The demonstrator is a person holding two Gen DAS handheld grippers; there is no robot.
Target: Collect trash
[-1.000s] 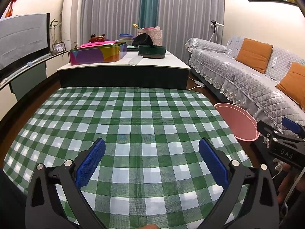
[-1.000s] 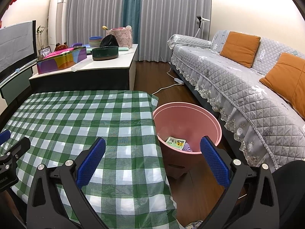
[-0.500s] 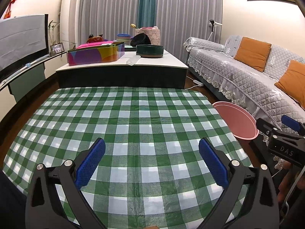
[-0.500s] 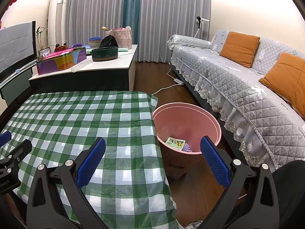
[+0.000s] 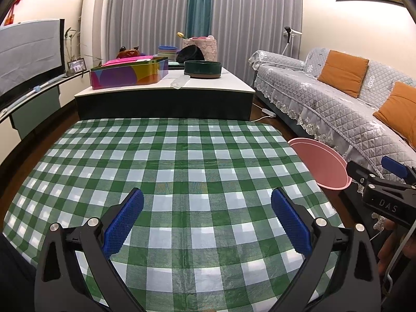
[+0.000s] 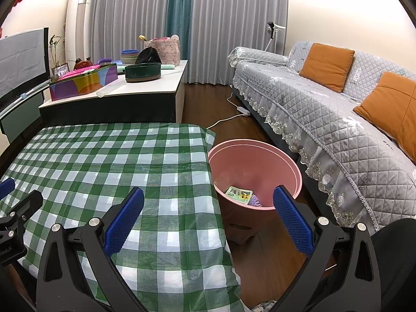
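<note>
Looking at this, you're pretty much at the wrap-up. Your left tool [image 5: 206, 218] hovers over the near part of the table with the green-and-white checked plastic cloth [image 5: 182, 156], blue pads wide apart and gripping nothing. Your right tool [image 6: 208, 215] is spread open and empty too, sitting at the table's right edge with the round pink plastic bin [image 6: 286, 161] on the floor just beside that edge.

The trash is down in that bin: a small green-and-white printed packet [image 6: 238, 192] and a bit of purple something next to it, can't tell what. I don't see any litter on the cloth from either view.

So my guess is the collecting's done. Next move is just a scan of the table and floor nearby; if nothing turns up, pull both tools back.
</note>
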